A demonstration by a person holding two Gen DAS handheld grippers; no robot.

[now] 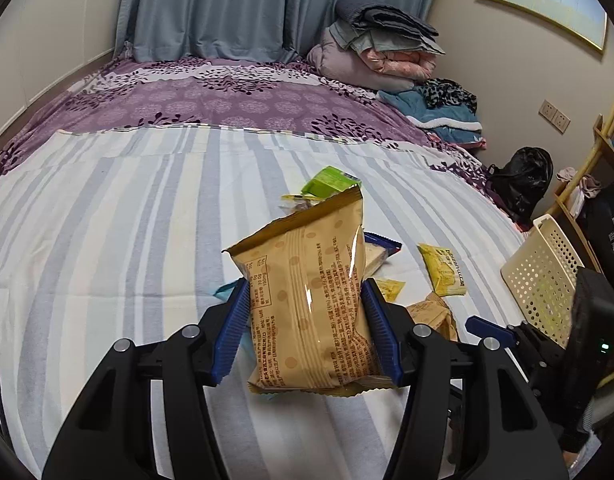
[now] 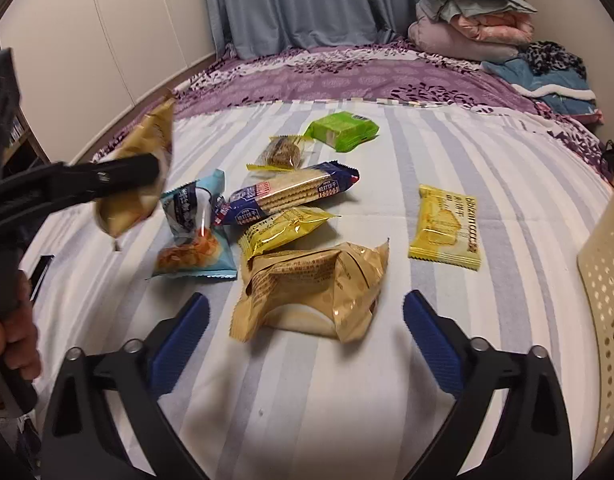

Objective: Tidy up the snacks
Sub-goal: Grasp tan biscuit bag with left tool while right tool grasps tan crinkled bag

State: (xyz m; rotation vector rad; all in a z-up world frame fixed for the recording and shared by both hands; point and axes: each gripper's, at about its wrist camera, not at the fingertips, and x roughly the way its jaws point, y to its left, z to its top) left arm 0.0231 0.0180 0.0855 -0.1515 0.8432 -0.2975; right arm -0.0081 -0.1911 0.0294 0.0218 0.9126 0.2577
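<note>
My left gripper (image 1: 305, 312) is shut on a tan snack packet (image 1: 307, 296) and holds it upright above the striped sheet; it also shows blurred at the left of the right wrist view (image 2: 135, 176). My right gripper (image 2: 307, 320) is open just in front of a second tan packet (image 2: 311, 292) lying on the sheet. Behind it lie a small yellow packet (image 2: 283, 230), a blue cracker pack (image 2: 287, 194), a light blue snack bag (image 2: 195, 236), a clear-wrapped biscuit (image 2: 281, 154), a green packet (image 2: 341, 130) and a yellow packet (image 2: 445, 228).
A cream perforated basket (image 2: 609, 280) stands at the right edge of the bed; it also shows in the left wrist view (image 1: 541, 276). Folded bedding (image 1: 379, 48) is piled at the far right. White wardrobe doors (image 2: 87, 40) run along the left.
</note>
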